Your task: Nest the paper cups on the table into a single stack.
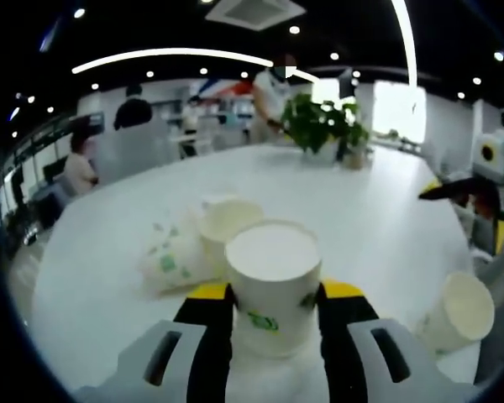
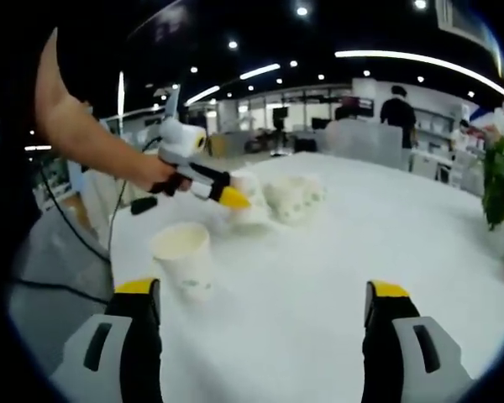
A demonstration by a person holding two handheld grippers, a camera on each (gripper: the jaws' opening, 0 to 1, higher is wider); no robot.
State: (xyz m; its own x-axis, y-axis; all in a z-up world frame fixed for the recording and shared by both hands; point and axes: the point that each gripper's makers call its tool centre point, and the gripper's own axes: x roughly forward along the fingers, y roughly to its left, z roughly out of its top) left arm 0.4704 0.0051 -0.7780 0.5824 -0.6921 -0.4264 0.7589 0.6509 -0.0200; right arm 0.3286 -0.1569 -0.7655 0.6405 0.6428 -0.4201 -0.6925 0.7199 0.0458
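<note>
Both grippers share a build: black fingers [image 1: 210, 336] with yellow tips, set in pale grey housings with dark slots. The left gripper [image 2: 235, 199] trails a black cable toward 7 o'clock.

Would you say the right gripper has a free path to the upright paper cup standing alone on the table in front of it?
Probably yes. The right gripper is open, and the lone upright cup stands just ahead of its left finger with bare white table around it. The left gripper, shut on another cup, sits farther back.
</note>
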